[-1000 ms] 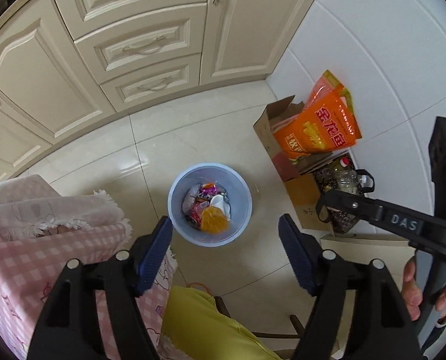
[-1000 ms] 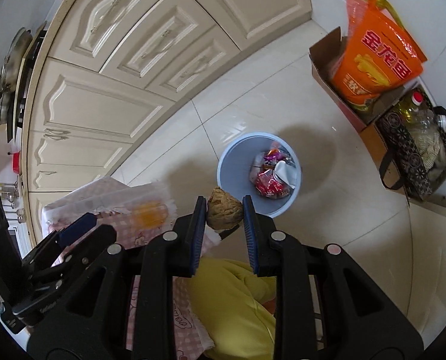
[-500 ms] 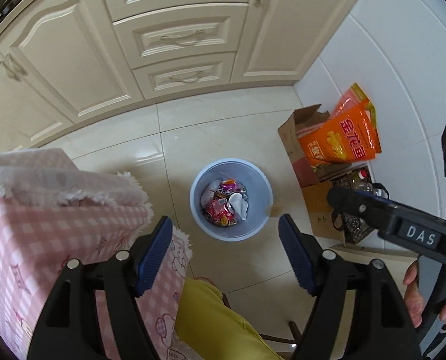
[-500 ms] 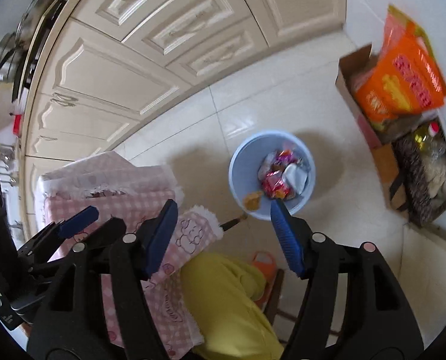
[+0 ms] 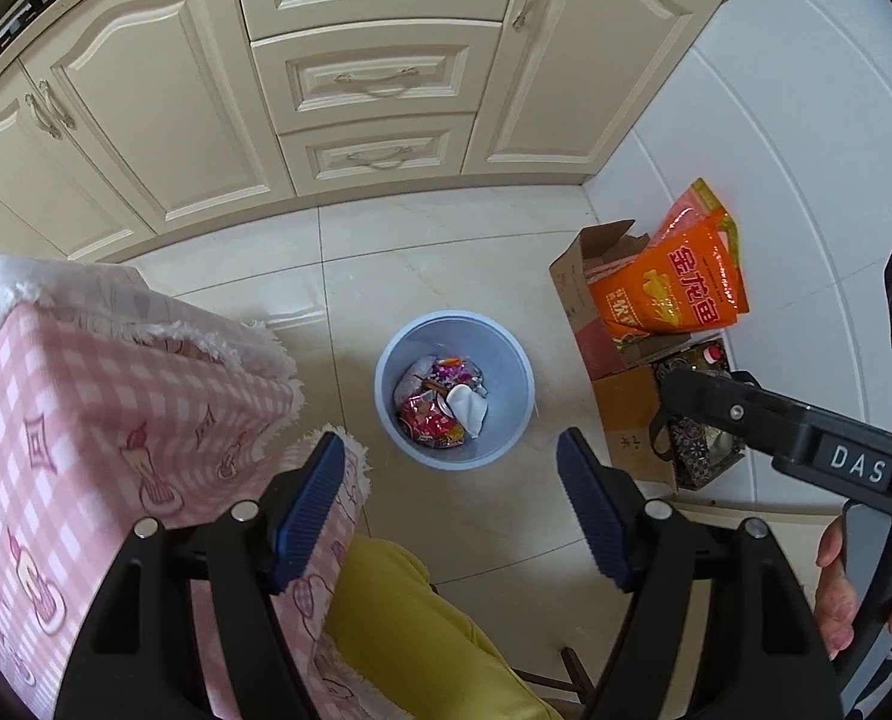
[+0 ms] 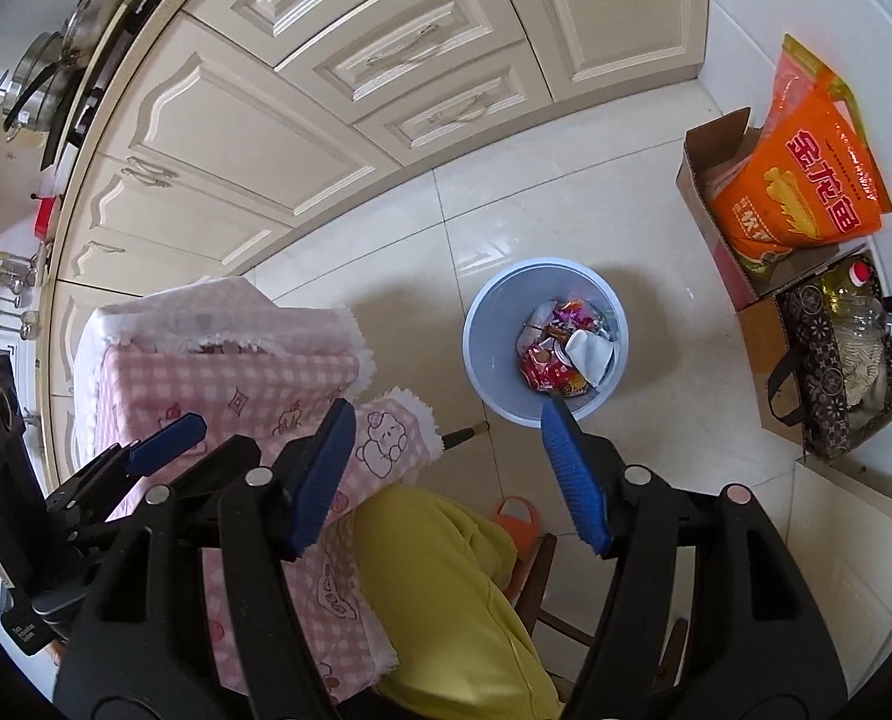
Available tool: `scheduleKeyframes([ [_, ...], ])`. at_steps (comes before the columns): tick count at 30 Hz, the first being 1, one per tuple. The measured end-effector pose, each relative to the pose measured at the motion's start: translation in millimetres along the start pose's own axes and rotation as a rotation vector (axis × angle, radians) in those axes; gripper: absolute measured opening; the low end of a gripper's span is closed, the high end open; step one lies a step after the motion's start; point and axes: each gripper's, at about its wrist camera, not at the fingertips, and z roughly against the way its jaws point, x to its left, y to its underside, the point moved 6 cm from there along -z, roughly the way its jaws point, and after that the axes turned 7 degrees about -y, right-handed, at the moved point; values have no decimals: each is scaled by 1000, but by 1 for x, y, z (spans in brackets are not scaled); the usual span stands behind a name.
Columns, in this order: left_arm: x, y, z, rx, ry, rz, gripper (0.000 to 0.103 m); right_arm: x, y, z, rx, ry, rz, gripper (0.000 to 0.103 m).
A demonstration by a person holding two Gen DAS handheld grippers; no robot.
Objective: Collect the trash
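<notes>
A light blue trash bin (image 5: 509, 354) stands on the tiled floor and holds colourful wrappers (image 5: 431, 417) and a white scrap. It also shows in the right wrist view (image 6: 488, 324). My left gripper (image 5: 452, 510) is open and empty, high above the floor just in front of the bin. My right gripper (image 6: 446, 474) is open and empty, also high above and in front of the bin. The right gripper shows at the right edge of the left wrist view (image 5: 806, 438). The left gripper shows at the left of the right wrist view (image 6: 146, 444).
A table with a pink checked cloth (image 5: 86, 420) is at the left. A cardboard box with an orange bag (image 5: 674, 294) and a patterned bag with a bottle (image 6: 836, 354) stand by the right wall. Cream cabinets (image 5: 374, 78) run along the back. My yellow-clad leg (image 6: 446, 570) is below.
My right gripper opened and let go of a brown crumpled scrap, which fell toward the bin. Both grippers have risen and pulled back, so the bin looks smaller and the table shows more.
</notes>
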Motion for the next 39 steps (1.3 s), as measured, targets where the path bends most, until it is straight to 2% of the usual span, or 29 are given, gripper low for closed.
scheduleKeyframes([
  [9,-5,42,37,-107,26,-6,72,25,41,46,-189,-38,114,64],
  [12,-2,58,52,-152,31,5,72,31,58,54,-208,-63,134,64],
  [22,8,115,108,-347,14,25,72,67,112,94,-409,-24,329,66],
  [26,16,136,133,-441,-21,60,72,82,132,109,-497,-40,418,67],
  [34,33,179,187,-614,-104,155,72,108,166,132,-613,-79,543,69],
  [39,40,202,217,-697,-150,208,72,122,185,150,-685,-95,621,77],
])
